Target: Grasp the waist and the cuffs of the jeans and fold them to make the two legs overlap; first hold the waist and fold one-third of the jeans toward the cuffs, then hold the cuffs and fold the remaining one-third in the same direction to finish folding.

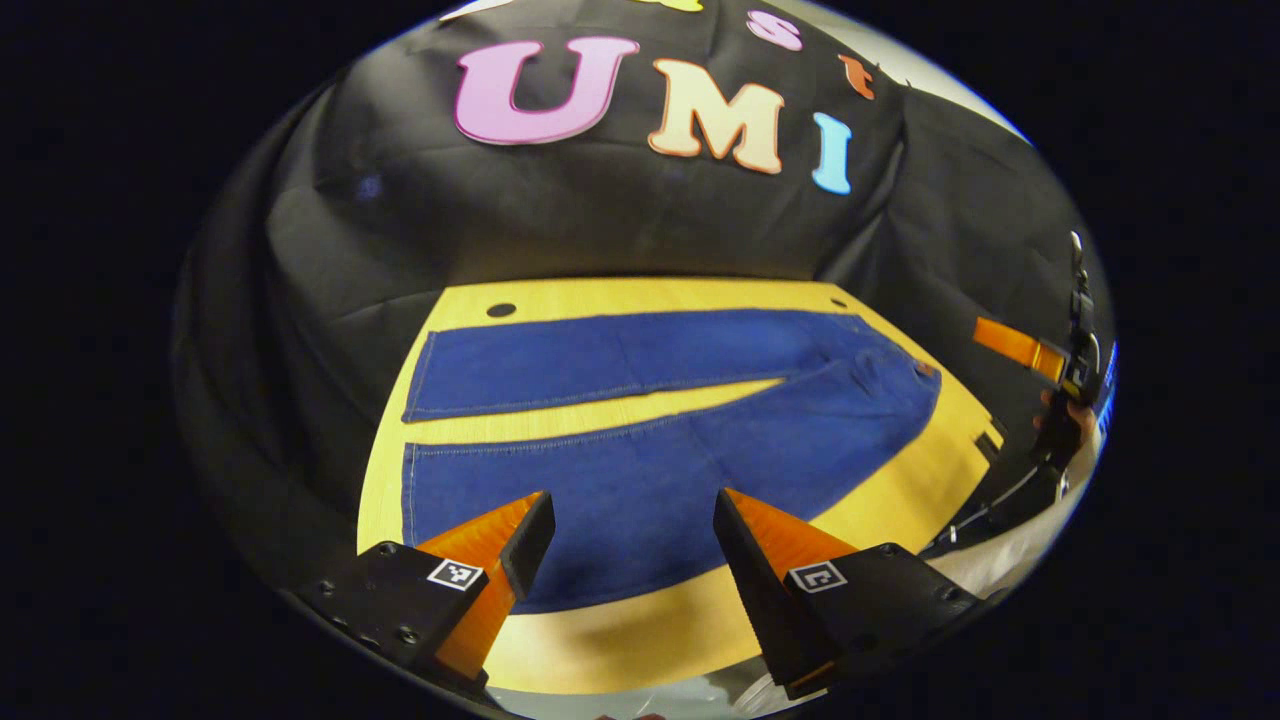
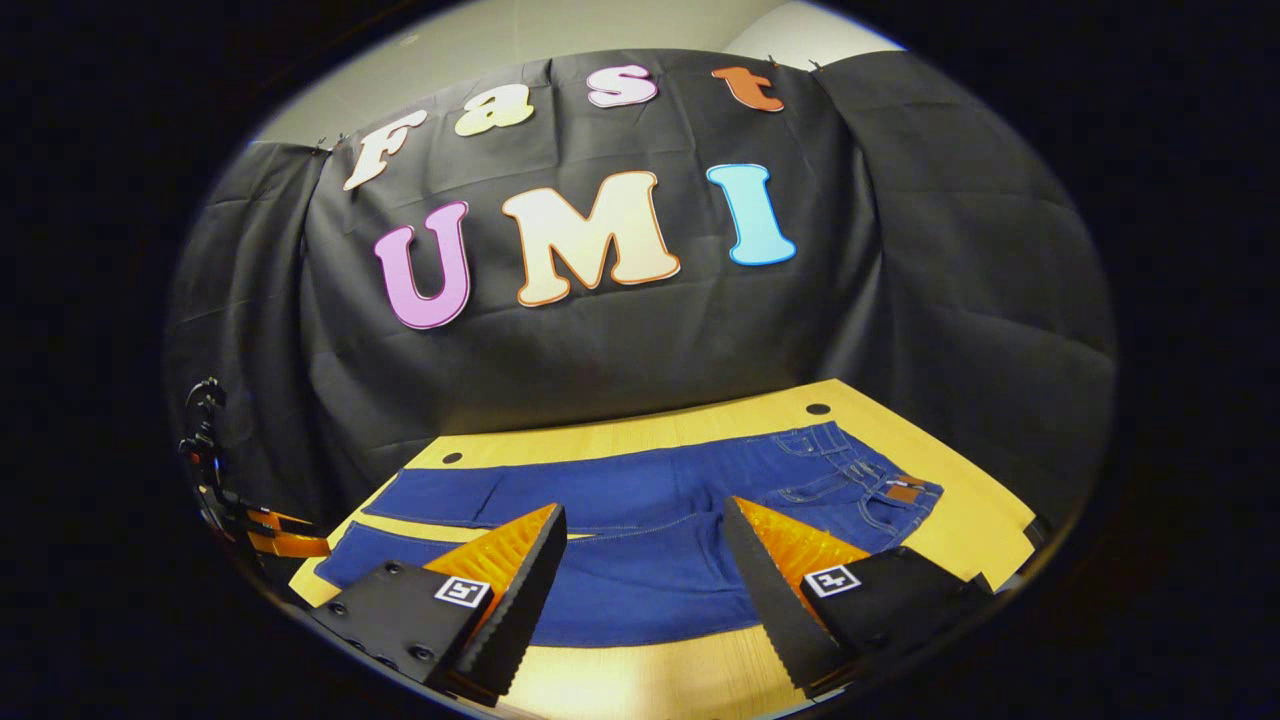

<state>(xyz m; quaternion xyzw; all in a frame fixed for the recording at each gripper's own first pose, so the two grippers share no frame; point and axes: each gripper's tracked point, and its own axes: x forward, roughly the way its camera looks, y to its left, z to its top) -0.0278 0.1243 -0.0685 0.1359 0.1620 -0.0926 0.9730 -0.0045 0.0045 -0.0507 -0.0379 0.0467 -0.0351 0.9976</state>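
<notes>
Two claws are raised above the work and neither grips anything: your left claw (image 1: 633,535) is released, its fingers spread wide with bare gap between them, and your right claw (image 2: 645,545) is likewise spread and holding nothing. Ahead of and below both lies the pair of dark blue denim jeans (image 1: 660,430), spread flat and unfolded on the pale yellow wooden surface (image 1: 620,640). In the left gripper view the near leg passes beneath the gap between your left claw's fingers, the far leg lies beyond it, and a wedge of bare surface shows between the two legs, which are apart at the cuffs and meet toward the waist. The cuffs sit to the left of your left claw and the waist, with its small brown leather patch (image 1: 926,369), sits to its right. In the right gripper view the jeans (image 2: 650,540) lie the same way: the waist and pockets are beyond your right claw's right finger, the brown patch (image 2: 905,492) near the surface's (image 2: 650,680) right edge, and the cuffs stretch away to the left. Your right claw also shows at the far right of the left gripper view, held in a hand (image 1: 1065,415), well off the surface's right end; your left claw shows at the far left of the right gripper view, beside the cuff end.
</notes>
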